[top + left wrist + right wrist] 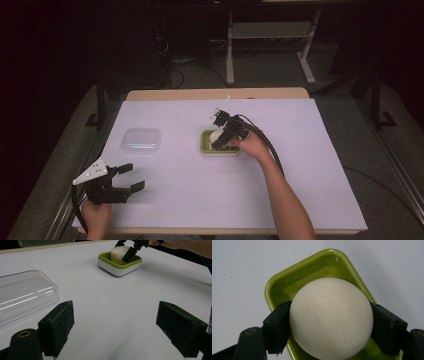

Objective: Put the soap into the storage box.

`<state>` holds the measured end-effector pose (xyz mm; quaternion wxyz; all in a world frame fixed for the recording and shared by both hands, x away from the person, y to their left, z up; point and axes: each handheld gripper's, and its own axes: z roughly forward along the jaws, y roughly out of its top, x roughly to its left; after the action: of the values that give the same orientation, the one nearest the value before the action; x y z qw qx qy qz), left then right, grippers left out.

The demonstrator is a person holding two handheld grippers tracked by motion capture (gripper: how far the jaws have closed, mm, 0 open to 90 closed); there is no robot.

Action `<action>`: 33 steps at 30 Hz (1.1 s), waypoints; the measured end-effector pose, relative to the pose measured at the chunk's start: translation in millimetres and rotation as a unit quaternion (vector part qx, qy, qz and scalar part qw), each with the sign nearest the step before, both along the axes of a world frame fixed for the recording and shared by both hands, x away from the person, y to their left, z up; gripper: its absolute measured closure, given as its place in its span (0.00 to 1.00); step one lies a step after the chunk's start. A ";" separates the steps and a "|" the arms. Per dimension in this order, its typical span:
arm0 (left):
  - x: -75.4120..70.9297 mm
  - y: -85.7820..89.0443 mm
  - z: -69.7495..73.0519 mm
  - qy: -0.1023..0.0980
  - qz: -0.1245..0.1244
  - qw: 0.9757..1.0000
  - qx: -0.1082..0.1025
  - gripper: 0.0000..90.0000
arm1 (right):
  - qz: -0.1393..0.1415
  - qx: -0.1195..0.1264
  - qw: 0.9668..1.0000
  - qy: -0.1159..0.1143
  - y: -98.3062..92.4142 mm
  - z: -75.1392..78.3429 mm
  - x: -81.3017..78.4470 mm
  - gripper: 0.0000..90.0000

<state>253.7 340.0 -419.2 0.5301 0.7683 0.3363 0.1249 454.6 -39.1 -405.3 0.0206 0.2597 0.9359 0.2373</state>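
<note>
Two jaws of the right gripper (pixel 332 335) clamp the round white soap (pixel 331 317) directly above the green soap dish (pixel 287 285); left gripper (pixel 122 180) lies wide open, empty, well apart.

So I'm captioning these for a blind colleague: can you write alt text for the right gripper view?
The right gripper's two black jaws clamp the sides of a round, cream-white soap bar, seen from above. The bar sits over a green rectangular dish on a white table surface.
</note>
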 end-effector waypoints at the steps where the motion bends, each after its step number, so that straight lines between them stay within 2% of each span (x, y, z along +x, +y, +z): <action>1: -0.1 -0.2 0.1 -0.001 0.000 1.000 0.000 0.16 | -0.001 0.000 1.000 0.000 -0.4 0.3 0.4 0.26; 33: -0.2 -0.3 0.3 -0.001 0.000 1.000 -0.001 0.16 | -0.003 -0.011 1.000 -0.001 1.0 -0.9 -0.3 0.26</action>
<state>253.5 339.7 -418.9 0.5311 0.7676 0.3362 0.1255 454.3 -38.1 -406.2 0.0247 0.2624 0.9375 0.2270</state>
